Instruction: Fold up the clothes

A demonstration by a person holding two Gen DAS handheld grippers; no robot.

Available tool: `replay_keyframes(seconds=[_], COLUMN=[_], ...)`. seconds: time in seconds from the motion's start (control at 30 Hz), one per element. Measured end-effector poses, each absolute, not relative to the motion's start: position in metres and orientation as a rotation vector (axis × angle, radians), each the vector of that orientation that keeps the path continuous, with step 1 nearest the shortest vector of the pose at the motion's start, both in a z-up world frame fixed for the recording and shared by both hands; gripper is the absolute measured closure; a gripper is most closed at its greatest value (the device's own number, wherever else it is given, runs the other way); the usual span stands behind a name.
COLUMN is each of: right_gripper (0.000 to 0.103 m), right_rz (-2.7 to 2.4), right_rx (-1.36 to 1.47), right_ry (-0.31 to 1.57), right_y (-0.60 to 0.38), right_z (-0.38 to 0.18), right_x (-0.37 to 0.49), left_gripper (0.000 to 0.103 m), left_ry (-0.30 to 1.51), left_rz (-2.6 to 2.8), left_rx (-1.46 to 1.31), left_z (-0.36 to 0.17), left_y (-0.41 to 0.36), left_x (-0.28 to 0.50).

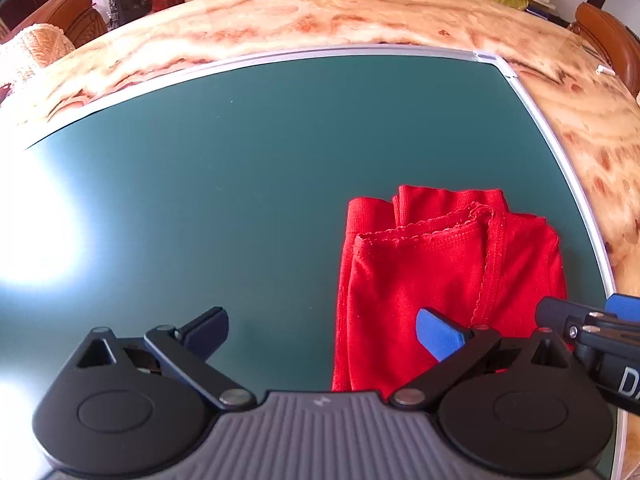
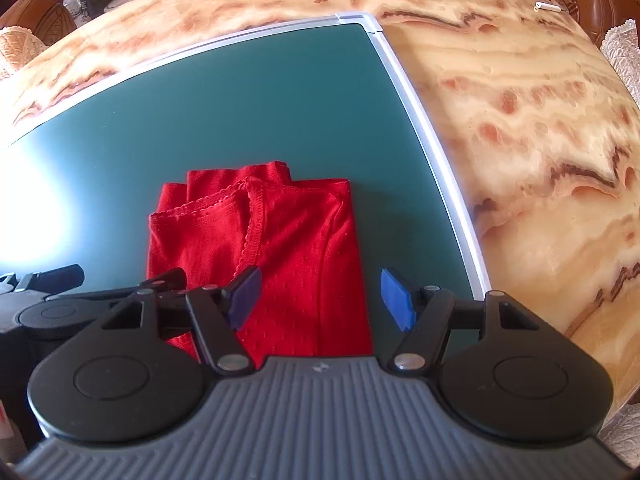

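Note:
A folded red garment lies flat on the dark green board, close to the board's right edge. My left gripper hangs open over the garment's left border, its right pad above the red cloth and its left pad above bare board. In the right wrist view the red garment sits just under my right gripper, which is open with wide-set blue pads and nothing pinched. Its left pad is over the cloth, its right pad over the green board. Each gripper shows at the side of the other's view.
The board has a silver frame and rests on a marbled orange table. A strong glare covers the board's left side. Chairs and shelves with bags stand beyond the table. A small white object lies at the far right.

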State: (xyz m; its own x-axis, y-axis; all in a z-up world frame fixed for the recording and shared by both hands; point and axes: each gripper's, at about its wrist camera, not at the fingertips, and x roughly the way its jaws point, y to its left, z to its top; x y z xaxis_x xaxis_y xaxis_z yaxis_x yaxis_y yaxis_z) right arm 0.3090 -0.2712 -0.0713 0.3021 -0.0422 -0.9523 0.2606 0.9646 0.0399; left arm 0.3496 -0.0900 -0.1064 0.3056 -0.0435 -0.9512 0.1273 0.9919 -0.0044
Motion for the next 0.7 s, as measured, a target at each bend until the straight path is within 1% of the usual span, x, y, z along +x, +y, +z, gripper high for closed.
replay_keyframes(seconds=[0.7], right_gripper=[0.029], right_rz=[-0.159], right_rx=[0.147], right_ry=[1.212], right_y=[-0.261], right_z=[-0.08], right_x=[0.288], left_gripper=[0.0], left_ry=[1.173], left_rz=[-0.049], left_rx=[0.099], left_z=[-0.103], left_y=[-0.083], left_x=[0.324])
